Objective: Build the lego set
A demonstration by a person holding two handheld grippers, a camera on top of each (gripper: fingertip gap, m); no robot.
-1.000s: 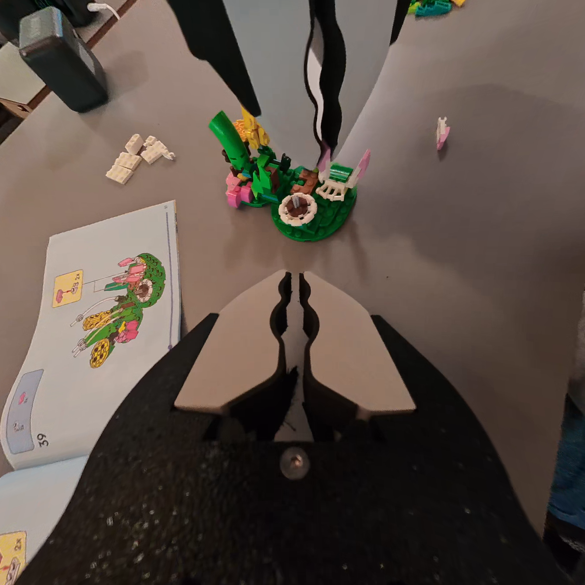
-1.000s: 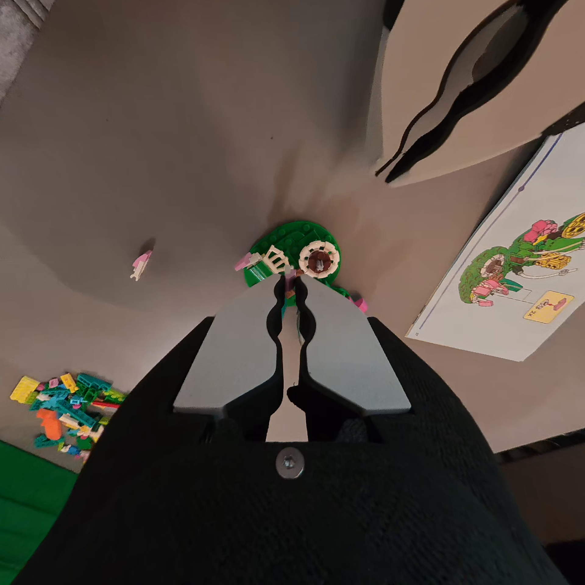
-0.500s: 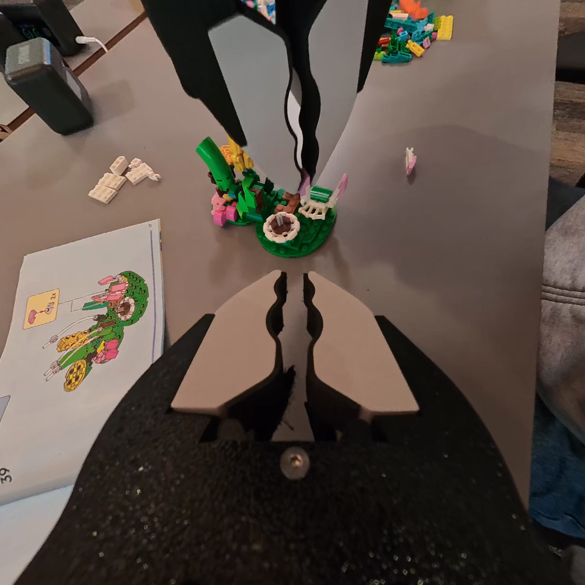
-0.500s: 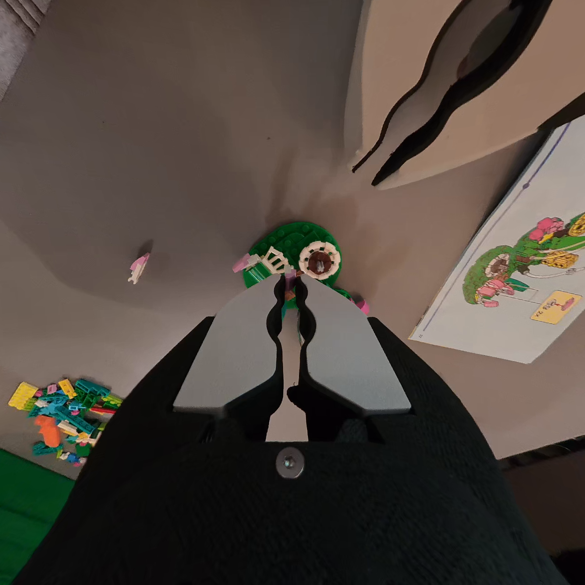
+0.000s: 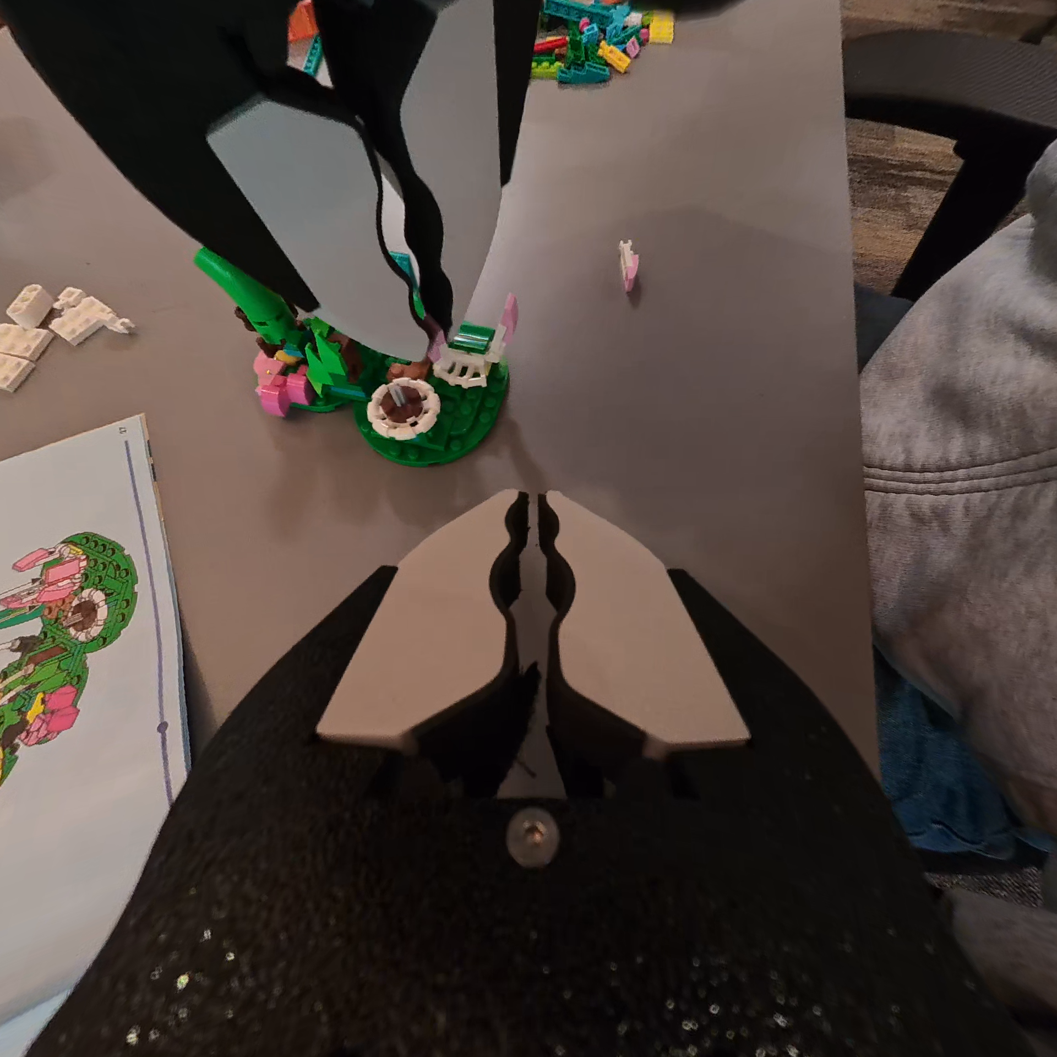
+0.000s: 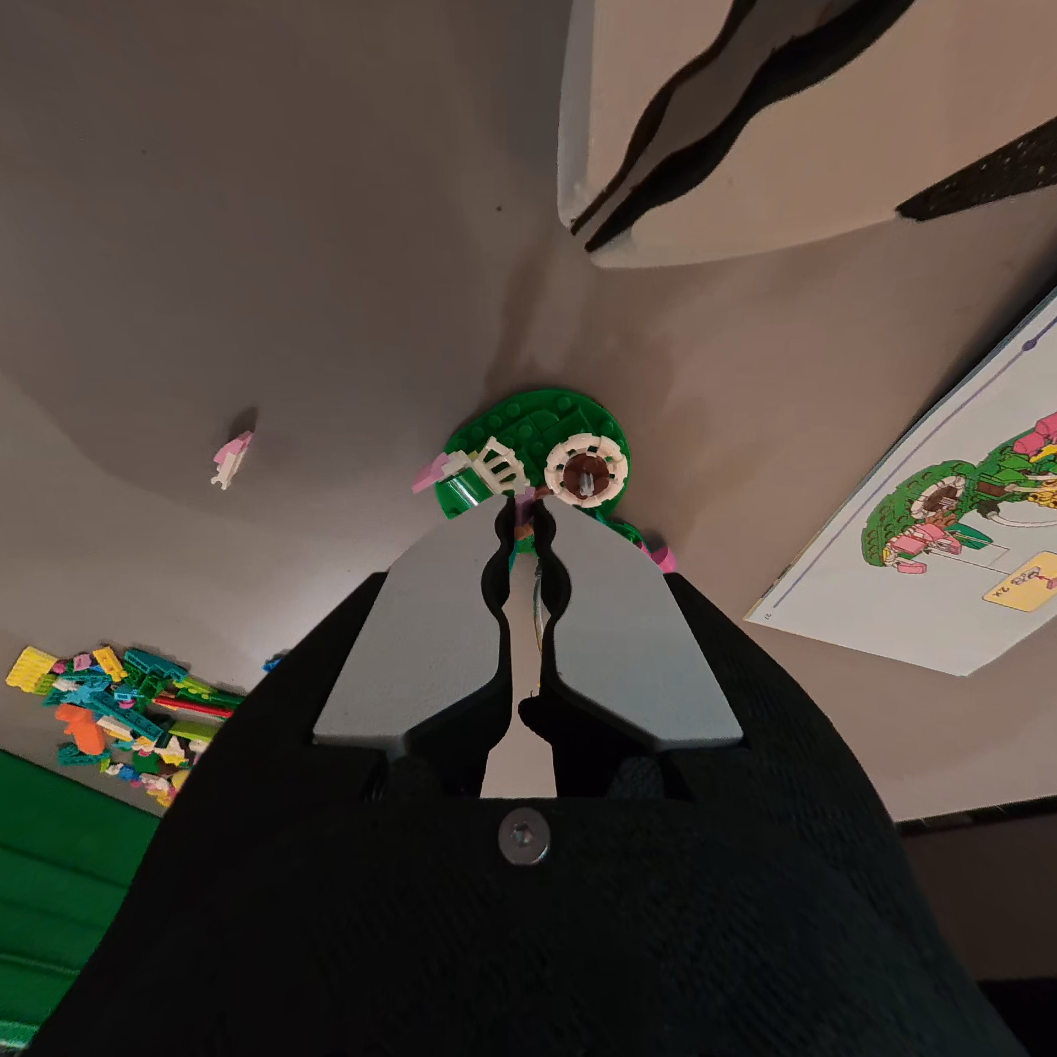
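Note:
The lego model (image 5: 429, 400) stands on the grey table: a round green plate (image 6: 532, 417) with a white ring flower (image 6: 586, 475), a white fence, pink petals and a green stem (image 5: 240, 286). My right gripper (image 6: 525, 503) points down onto the model beside the fence and is shut on a small pink piece (image 6: 523, 510). It also shows in the left wrist view (image 5: 434, 326). My left gripper (image 5: 532, 497) is shut and empty, hovering just in front of the green plate. It appears at the top right of the right wrist view (image 6: 583, 234).
A loose pink-and-white piece (image 5: 628, 266) lies right of the model. Several white bricks (image 5: 40, 326) lie at the left. A pile of coloured bricks (image 5: 589, 40) sits at the far edge. The open instruction booklet (image 5: 74, 629) lies at the left. A person's grey sleeve (image 5: 961, 457) is at the right. Spacing between my two grippers at the tips: around 7 cm.
My left gripper has drifted right, and its jaws, slightly parted half a second ago, have closed again. My right gripper has stayed on the model with the pink piece.

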